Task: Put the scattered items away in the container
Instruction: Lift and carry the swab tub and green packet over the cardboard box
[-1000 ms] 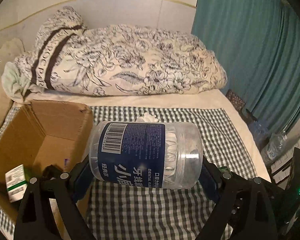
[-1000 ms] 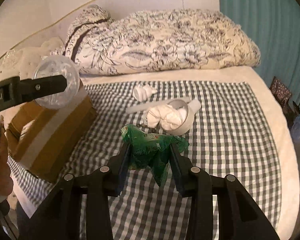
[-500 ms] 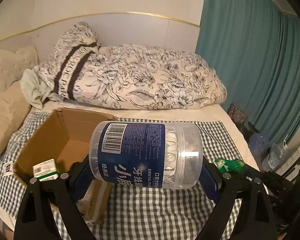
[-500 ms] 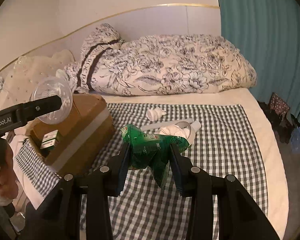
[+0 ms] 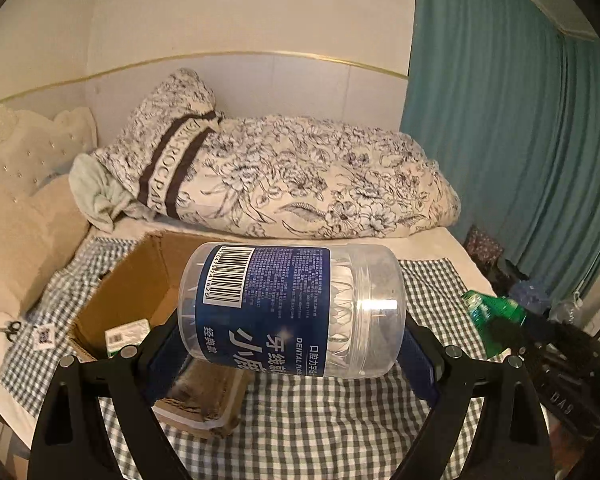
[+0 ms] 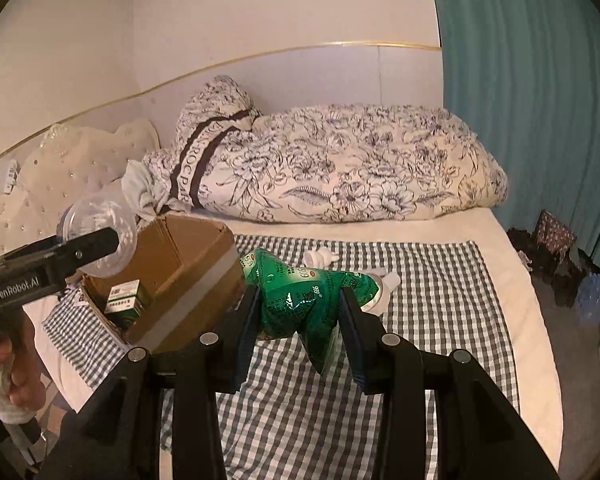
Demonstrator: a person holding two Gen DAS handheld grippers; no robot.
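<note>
Dim bedroom, with a bed spread in green-and-white checked cloth (image 6: 440, 280), a floral quilt (image 5: 300, 176) heaped at the back and a teal curtain (image 5: 500, 140) at frame right. Carried a clear plastic cylindrical jar with a dark blue label (image 5: 292, 304) crosswise in the left tongs (image 5: 288, 342), clenched wide on its two ends, lower centre of frame, overlapping the near right corner of an open brown cardboard box (image 5: 140, 280). Pinched a crumpled green foil pouch (image 6: 300, 292) in the right tongs (image 6: 300, 316), just right of the box.

Judged risky: smooth round ends gripped only at the tips, so could roll or slip out short of the box. Could snag the limp pouch's hanging corner on the box rim. Could knock the two tongs together over one small opening. Could land on the small green-and-white carton (image 6: 126, 300) already inside.

Read on the jar: "DENTAL FLO…", Chinese characters, a barcode. On the left tongs' arm: "GenRobot.AI". On the quilt's dark band: "ROC PAR". Left the pouch's digits unread, too creased.
</note>
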